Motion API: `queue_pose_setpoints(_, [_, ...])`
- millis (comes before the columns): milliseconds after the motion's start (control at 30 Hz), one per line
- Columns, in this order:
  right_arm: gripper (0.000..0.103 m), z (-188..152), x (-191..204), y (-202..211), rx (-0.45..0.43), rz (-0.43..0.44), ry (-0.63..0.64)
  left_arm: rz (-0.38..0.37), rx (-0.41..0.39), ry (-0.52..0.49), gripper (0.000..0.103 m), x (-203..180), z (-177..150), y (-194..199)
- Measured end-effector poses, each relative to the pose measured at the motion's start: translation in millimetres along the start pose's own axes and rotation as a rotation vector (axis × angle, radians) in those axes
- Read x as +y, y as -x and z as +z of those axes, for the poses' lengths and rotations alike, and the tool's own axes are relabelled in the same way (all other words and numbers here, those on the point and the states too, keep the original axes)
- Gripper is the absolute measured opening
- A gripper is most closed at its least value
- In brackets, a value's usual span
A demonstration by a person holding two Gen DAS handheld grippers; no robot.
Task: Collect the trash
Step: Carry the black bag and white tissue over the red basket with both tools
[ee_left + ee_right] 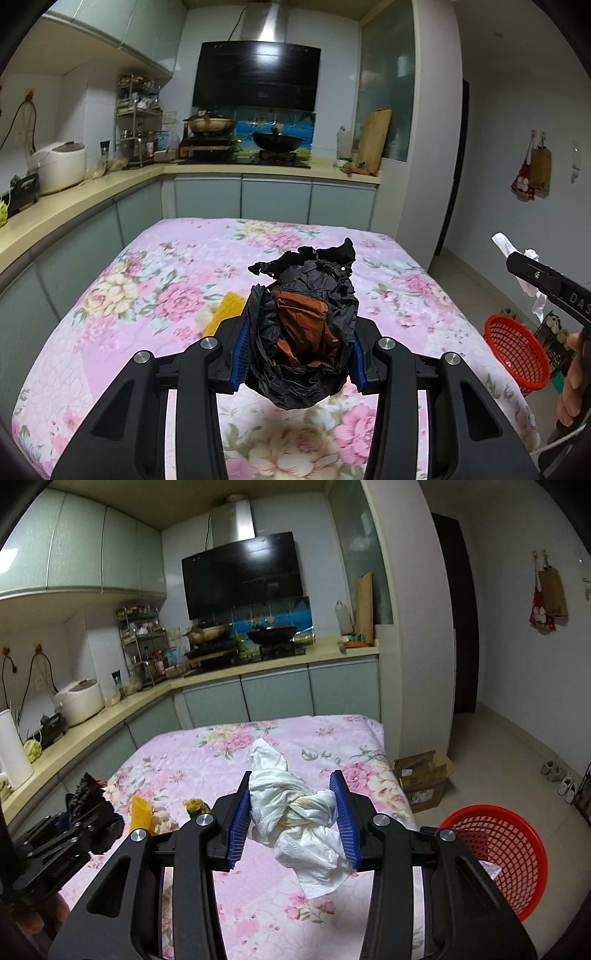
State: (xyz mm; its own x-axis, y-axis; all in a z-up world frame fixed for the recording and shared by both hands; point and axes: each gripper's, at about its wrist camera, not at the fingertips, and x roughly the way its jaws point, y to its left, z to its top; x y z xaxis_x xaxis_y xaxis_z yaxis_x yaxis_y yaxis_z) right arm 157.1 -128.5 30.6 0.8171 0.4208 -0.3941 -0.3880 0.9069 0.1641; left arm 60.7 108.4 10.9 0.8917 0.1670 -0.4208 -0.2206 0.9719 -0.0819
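My left gripper [299,350] is shut on a crumpled black bag with a brown wrapper inside [304,325], held above the floral tablecloth [147,280]. In the right wrist view my right gripper [293,818] is shut on a knotted wad of white tissue [295,812], lifted over the table. The left wrist view shows the right gripper [517,260] at the far right with that white tissue [504,242]. The left gripper and its black bag [88,794] appear at the left edge of the right wrist view. A yellow scrap [140,812] and a small yellow-green piece [197,806] lie on the cloth.
A red mesh basket [506,853] stands on the floor to the right of the table. A cardboard box [424,779] sits on the floor past the table's right edge. Kitchen counters with a rice cooker [59,166] run along the left and back.
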Motion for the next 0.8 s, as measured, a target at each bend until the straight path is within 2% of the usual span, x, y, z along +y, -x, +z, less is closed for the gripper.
queue_pose_setpoints(400, [0.040, 3.9, -23.2, 27.8, -0.058, -0.049, -0.023, -0.060, -0.018, -0.058, 0.040, -39.2, 6.4, -1.1])
queue_pose_setpoints(800, [0.040, 8.8, -63.2, 46.1, -0.084, -0.159, -0.061, -0.190, -0.016, -0.132, 0.040, -104.7, 14.3, -15.6])
